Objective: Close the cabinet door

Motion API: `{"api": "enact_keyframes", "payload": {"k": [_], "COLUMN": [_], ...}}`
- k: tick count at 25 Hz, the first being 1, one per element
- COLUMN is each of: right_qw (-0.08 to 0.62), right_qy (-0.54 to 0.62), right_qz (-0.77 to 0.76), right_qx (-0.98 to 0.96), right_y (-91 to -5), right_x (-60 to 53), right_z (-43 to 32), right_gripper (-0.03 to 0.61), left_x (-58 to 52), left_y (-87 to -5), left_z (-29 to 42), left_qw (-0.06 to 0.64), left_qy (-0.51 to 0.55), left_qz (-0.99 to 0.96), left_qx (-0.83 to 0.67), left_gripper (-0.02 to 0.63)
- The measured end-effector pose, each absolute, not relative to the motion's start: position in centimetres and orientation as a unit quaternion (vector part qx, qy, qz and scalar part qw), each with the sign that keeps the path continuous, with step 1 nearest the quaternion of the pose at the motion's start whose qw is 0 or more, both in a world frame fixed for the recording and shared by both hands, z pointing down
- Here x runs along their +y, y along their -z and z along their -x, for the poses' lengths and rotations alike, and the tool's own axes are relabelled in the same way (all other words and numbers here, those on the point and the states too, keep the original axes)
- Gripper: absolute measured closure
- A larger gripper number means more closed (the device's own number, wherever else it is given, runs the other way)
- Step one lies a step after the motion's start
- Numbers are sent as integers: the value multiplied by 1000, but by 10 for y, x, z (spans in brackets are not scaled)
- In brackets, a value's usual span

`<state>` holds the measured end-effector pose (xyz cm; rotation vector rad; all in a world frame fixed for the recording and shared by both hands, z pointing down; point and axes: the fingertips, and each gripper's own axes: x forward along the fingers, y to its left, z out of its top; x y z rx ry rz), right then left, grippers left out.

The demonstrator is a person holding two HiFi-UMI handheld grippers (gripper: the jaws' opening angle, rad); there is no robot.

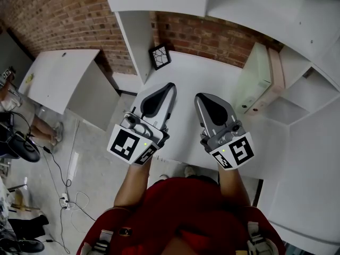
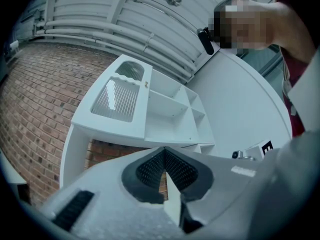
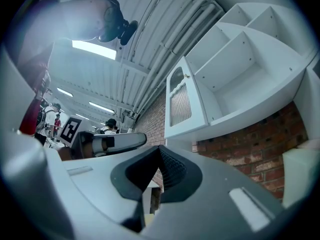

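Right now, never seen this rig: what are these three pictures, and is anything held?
No robot: a person holds a two-jaw gripper in each hand. The head view looks down from their head at the left gripper and right gripper above a white counter, where a small dark-framed square stands by the brick wall. The other two views ride on the grippers, looking along the jaws. Both pairs are shut and hold nothing. The wall cabinet door stands open, showing its shelves.

A patterned square panel [image 1: 159,56] stands by the brick wall [image 1: 64,20]; cables [image 1: 66,195] cross the floor [image 1: 93,163]
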<state>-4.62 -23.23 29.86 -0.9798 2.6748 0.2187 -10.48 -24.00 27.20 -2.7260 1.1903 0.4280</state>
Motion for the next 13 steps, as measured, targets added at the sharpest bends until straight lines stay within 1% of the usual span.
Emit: {"api": "enact_keyframes", "payload": {"k": [13], "right_qw": [149], "right_qy": [-78], "right_qz": [339], "right_qx": [926], "right_y": [-295], "right_x": [-235], "right_z": [45], "right_gripper": [566], "left_x": [-243], "left_y": [-269], "left_z": [107], "left_qw": [72], "left_qy": [-142], "left_qz": [902], "left_qx": [401], "left_gripper": [612]}}
